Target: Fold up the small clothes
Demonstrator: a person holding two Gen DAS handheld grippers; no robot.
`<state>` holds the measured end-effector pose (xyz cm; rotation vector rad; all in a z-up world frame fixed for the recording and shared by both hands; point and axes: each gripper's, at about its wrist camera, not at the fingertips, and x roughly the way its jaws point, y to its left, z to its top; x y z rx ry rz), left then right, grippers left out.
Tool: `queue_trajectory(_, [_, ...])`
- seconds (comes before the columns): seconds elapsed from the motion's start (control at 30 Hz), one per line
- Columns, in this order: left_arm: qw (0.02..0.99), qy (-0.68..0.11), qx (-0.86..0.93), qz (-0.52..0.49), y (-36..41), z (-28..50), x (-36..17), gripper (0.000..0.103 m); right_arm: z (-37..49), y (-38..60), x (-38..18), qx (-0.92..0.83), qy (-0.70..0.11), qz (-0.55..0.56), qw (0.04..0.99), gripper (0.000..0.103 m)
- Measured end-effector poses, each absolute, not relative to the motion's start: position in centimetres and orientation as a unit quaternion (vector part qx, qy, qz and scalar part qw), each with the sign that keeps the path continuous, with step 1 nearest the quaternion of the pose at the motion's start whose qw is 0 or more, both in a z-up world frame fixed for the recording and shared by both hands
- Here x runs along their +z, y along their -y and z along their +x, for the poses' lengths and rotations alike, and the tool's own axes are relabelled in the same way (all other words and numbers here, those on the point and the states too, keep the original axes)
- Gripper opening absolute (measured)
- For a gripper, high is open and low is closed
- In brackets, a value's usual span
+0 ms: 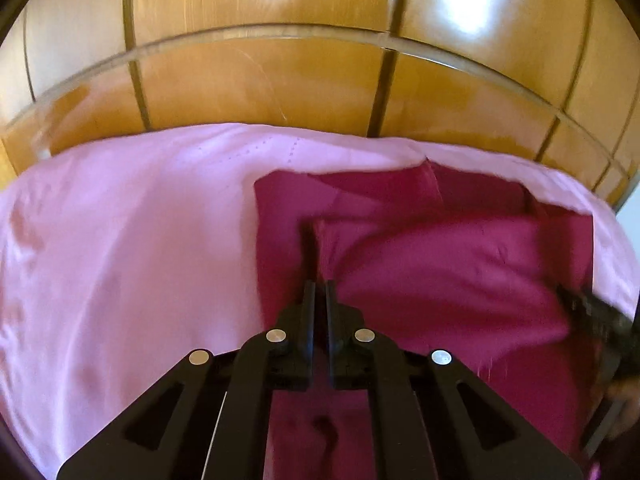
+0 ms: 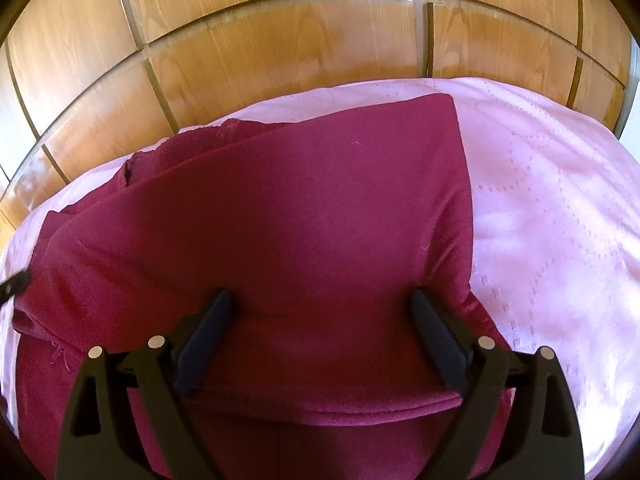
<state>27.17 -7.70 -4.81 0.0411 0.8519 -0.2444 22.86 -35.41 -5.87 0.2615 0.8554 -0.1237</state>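
A dark red garment (image 1: 440, 272) lies on a pink bedspread (image 1: 120, 248), partly folded with layers on top of each other. My left gripper (image 1: 319, 286) is shut at the garment's left edge; whether cloth is pinched between the fingers is not clear. In the right wrist view the garment (image 2: 300, 208) fills the middle, with a folded hem near the bottom. My right gripper (image 2: 320, 300) is open, its fingers wide apart over the garment's near part, holding nothing. The right gripper's tip also shows at the right edge of the left wrist view (image 1: 600, 320).
A wooden wardrobe (image 2: 280, 40) with panelled doors stands right behind the bed. The pink bedspread (image 2: 560, 220) stretches to the right of the garment in the right wrist view and to the left of it in the left wrist view.
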Motion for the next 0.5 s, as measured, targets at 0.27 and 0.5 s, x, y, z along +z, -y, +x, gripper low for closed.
queue_trajectory(0.27, [0.893,-0.433,-0.122,0.016,6.5,21.5,-4.4,0.025,22.3,35.0,-5.1,-0.08,-0.424,0.12,0.894,0.097])
queue_trajectory(0.5, [0.899,-0.416,-0.134,0.03,5.6,16.6,-3.7,0.035,17.5,34.0,-3.1,-0.064,-0.435,0.104,0.892,0.1])
